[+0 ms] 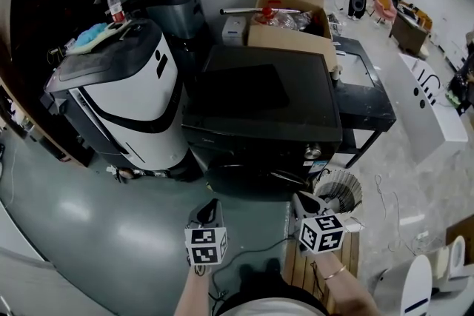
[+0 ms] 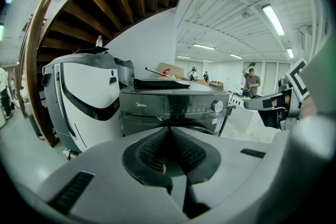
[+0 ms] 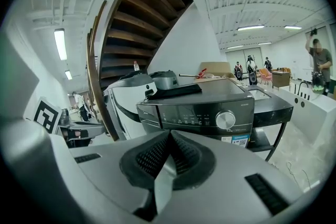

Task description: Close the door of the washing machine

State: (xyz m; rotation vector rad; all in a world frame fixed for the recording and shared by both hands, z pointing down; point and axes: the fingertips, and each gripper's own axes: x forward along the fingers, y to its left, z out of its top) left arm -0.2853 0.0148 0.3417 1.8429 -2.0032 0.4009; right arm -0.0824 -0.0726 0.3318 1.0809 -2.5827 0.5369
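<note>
Washing machine (image 1: 252,148), dark front-loader, stands on the grey floor at centre, directly ahead of both grippers, between a white-and-black appliance (image 1: 126,100) on its left and a black table (image 1: 370,96) on its right. Door (image 1: 248,177) is low on the front, below the control panel. Only its upper arc shows in the left gripper view, where it looks flush with the front, though I cannot be sure it is latched. A flat black slab (image 1: 244,85) lies on the machine's top. Left gripper (image 1: 211,207) is held just short of the door with its jaws together and nothing between the pads. Right gripper (image 1: 304,200) is beside it, also closed and empty, apart from the machine. Behind the machine is an open cardboard box (image 1: 292,37). It holds crumpled clear plastic (image 1: 292,18) and something red. A metal tube (image 1: 241,10) lies across its opening and sticks out to the left. A clear bottle (image 1: 115,5) with a red cap stands upright on top of the white-and-black appliance, next to a blue cloth (image 1: 89,35). A round white wire basket-like thing (image 1: 339,189) sits on the floor by the machine's right front corner, contents not clear.
</note>
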